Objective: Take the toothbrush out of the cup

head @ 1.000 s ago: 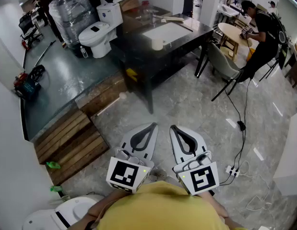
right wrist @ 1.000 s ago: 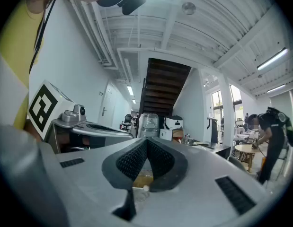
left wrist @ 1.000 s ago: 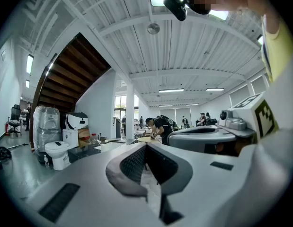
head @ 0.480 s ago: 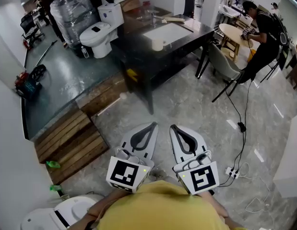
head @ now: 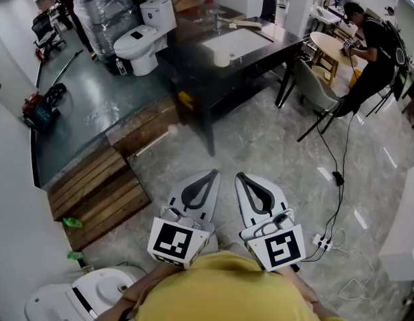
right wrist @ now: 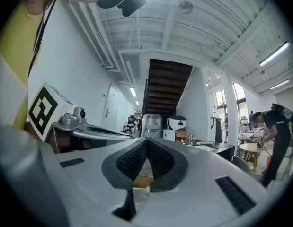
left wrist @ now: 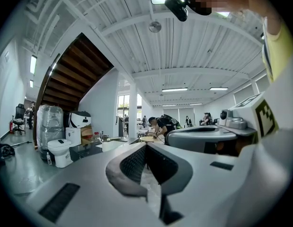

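Observation:
A white cup stands on the black table, beside a white basin, far ahead of me. No toothbrush can be made out at this distance. My left gripper and right gripper are held side by side close to the body, over the floor and far short of the table. Both are shut with nothing between the jaws. In the left gripper view the left gripper has its dark pads meeting, and the right gripper looks the same in the right gripper view.
A white toilet and a plastic-wrapped bulk stand left of the table. Wooden pallets lie at the left, and another toilet sits at the lower left. A chair, a person and floor cables are at the right.
The head view has shifted slightly, with the room sliding a little in the picture. Both grippers stay shut in the same place near the body.

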The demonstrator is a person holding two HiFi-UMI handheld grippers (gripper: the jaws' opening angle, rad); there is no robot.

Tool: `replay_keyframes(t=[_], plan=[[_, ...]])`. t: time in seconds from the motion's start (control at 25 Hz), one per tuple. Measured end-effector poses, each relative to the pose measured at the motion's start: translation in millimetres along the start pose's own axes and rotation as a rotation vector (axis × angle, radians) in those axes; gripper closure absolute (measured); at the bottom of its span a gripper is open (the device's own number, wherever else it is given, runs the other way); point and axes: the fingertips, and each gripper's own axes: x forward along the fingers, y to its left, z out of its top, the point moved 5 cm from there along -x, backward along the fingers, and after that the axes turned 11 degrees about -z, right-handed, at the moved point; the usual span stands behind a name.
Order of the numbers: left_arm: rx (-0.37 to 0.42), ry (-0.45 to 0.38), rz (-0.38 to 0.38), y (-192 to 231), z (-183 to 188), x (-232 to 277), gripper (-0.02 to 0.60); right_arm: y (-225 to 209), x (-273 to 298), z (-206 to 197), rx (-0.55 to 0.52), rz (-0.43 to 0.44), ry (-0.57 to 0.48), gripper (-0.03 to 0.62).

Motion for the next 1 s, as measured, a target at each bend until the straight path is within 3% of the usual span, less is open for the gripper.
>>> replay_keyframes(t=[0.28, 0.44, 0.6, 1.0], plan=[[-0.016, -0.004, -0.008, 25, -6, 18, 0.571, -8, 28, -9, 0.009, -0.005, 0.015, 0.577], [-0.023, -0.002, -0.025, 54, -7, 35, 0.571, -14, 57, -19, -0.010, -0.009, 0.086, 0.578], [-0.021, -0.019, -0.049, 89, 1, 58, 0.571, -22, 101, -13, 0.025, -0.032, 0.017, 0.578], [-0.014, -0.007, -0.127, 166, -2, 98, 0.571, -33, 179, -17, 0.010, -0.105, 0.025, 0.578]])
